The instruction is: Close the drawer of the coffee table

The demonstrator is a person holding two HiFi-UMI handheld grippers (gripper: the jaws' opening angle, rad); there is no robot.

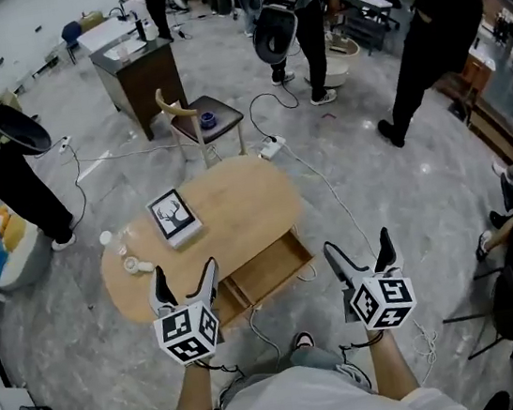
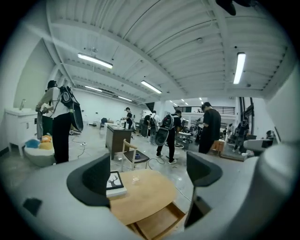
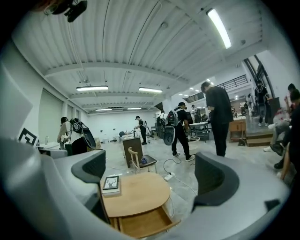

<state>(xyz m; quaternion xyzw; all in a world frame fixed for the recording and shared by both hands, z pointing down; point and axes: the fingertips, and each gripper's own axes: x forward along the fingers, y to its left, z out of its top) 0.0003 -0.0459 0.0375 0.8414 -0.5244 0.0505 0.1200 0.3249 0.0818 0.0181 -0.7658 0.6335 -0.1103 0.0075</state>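
Observation:
An oval wooden coffee table (image 1: 237, 202) stands on the grey floor, and its drawer (image 1: 267, 269) is pulled out toward me, showing an empty wooden inside. The drawer (image 2: 157, 224) shows low in the left gripper view, and the drawer (image 3: 140, 224) shows low in the right gripper view too. My left gripper (image 1: 184, 283) is held open above the table's near left edge. My right gripper (image 1: 358, 256) is open above the floor, right of the drawer. Neither holds anything.
On the table lie a book with a deer picture (image 1: 174, 217) and small clear items (image 1: 126, 255). A wooden chair (image 1: 205, 121) and a dark cabinet (image 1: 139, 74) stand behind. A power strip (image 1: 273, 147) and cables cross the floor. Several people (image 1: 427, 33) stand at the back.

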